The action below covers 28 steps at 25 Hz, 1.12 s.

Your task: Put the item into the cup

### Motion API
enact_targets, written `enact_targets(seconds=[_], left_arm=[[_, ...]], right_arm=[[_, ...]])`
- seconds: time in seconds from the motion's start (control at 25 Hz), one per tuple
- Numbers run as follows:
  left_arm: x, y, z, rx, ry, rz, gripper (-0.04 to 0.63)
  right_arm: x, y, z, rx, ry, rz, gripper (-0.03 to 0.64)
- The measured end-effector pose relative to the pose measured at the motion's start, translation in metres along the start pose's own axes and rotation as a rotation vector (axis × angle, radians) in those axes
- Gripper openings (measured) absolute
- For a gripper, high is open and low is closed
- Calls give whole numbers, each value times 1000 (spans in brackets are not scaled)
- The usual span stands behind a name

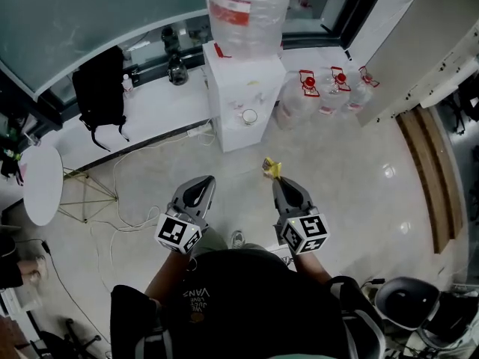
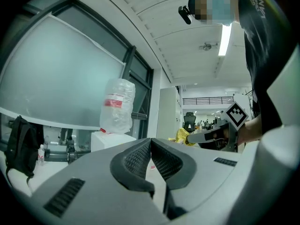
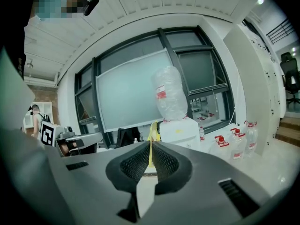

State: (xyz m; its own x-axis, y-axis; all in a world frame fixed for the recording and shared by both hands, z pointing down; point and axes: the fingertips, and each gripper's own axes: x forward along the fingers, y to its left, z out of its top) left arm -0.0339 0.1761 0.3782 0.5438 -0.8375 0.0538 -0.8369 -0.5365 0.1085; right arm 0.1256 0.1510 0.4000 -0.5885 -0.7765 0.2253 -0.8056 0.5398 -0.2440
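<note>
A thin yellow wrapper-like item (image 1: 272, 169) sticks out of my right gripper (image 1: 278, 180), which is shut on it; in the right gripper view the yellow item (image 3: 152, 134) rises from between the closed jaws. A small white cup (image 1: 249, 116) stands on the ledge of the white water dispenser (image 1: 236, 88), some way ahead of both grippers. My left gripper (image 1: 206, 182) is held level beside the right one, shut with nothing in it (image 2: 150, 143). From the left gripper view the yellow item (image 2: 180, 135) shows at the right gripper's tip.
A big upturned water jug (image 1: 243, 6) tops the dispenser. Several spare water bottles (image 1: 329, 88) stand on the floor to its right. A black backpack (image 1: 101, 88) and cables (image 1: 127, 200) are at the left, a round white table (image 1: 41, 182) farther left, wooden steps (image 1: 426, 170) at the right.
</note>
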Motion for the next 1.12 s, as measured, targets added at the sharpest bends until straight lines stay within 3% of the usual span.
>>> enact_targets(seconds=[0.28,0.72,1.12], left_arm=[[51,34,2,-4,8,-55,20],[116,120,18,4,41,-252,20],[166,196,3,25,84,-375,20]], right_arm=[[46,-23,9,-1,4,-42,46],[136,-30,29,42,-16,-208,46],[216,-54,25,67,-33,-366,46]])
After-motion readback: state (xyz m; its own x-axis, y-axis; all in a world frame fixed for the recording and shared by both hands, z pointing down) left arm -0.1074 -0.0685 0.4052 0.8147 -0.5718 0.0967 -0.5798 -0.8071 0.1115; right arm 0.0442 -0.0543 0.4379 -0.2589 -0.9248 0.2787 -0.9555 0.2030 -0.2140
